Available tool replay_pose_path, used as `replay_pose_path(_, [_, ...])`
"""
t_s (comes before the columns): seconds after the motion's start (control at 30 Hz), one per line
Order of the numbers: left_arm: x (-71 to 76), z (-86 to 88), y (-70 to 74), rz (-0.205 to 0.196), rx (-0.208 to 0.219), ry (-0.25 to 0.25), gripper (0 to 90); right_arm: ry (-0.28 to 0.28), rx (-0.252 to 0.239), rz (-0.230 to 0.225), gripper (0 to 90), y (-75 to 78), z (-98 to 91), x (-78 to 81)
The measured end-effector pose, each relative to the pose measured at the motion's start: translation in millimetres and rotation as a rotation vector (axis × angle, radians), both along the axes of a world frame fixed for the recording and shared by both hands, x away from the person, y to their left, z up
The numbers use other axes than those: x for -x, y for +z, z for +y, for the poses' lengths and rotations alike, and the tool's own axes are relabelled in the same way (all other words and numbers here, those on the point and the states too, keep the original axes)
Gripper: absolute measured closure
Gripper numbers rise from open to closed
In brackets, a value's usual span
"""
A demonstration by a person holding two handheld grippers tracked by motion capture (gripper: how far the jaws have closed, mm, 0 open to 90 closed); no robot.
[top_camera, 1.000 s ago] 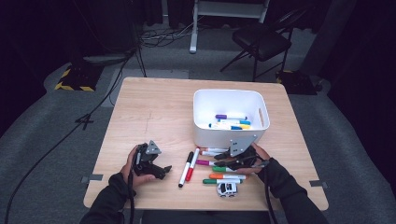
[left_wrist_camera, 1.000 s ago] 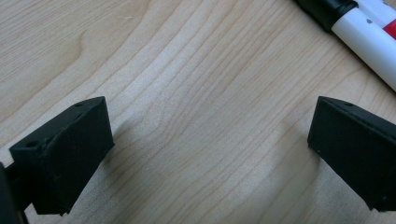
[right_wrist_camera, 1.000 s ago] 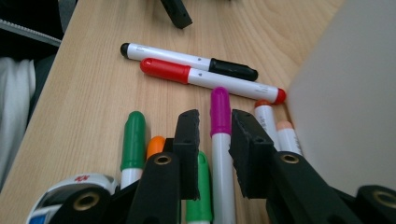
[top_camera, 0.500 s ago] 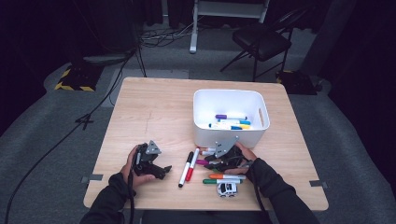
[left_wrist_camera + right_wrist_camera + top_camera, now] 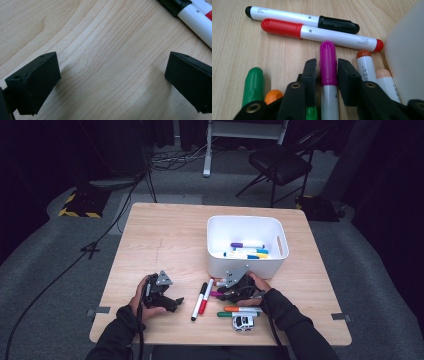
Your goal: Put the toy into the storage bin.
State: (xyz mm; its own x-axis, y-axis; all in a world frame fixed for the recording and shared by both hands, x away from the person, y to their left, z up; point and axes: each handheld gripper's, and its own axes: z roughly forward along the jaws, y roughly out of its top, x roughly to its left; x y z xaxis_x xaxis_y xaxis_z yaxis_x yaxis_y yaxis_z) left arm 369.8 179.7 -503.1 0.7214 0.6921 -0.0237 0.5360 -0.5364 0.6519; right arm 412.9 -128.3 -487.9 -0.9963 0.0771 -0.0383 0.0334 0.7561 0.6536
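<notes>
Loose markers lie on the wooden table [image 5: 160,240] in front of a white bin [image 5: 245,266]. My right gripper [image 5: 223,294] lies low among them. In the right gripper view it [image 5: 328,72] is shut on a magenta-capped marker [image 5: 327,62], one jaw pressing each side of the cap. A red marker [image 5: 319,33] and a black marker [image 5: 299,19] lie just beyond it. My left gripper [image 5: 172,303] rests on the table to the left, open, and in its own view it [image 5: 110,75] has bare wood between the jaws. The black marker [image 5: 197,21] shows at that view's top right.
Inside the bin lie several markers [image 5: 246,250]. A green marker [image 5: 237,314] and an orange one [image 5: 243,309] lie near the front edge, with a small white toy car [image 5: 243,322] below them. The bin wall [image 5: 407,57] stands close on the right gripper's right.
The right gripper has moved left and down from the bin's front corner into the loose markers, and it now grips the magenta one. The left gripper has stayed put.
</notes>
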Motion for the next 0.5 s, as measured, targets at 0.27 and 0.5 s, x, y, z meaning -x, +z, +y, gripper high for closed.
replay_pose_path(0.27, [0.0, 0.0, 0.0, 0.000, 0.000, 0.000, 0.2, 0.016, -0.005, 0.004, 74.5, -0.2, -4.7, 1.2])
replay_pose_path(0.5, [0.0, 0.0, 0.0, 0.001, 0.001, 0.001, 0.2, 0.008, -0.038, -0.011, 74.6, 6.7, -23.9, 4.0])
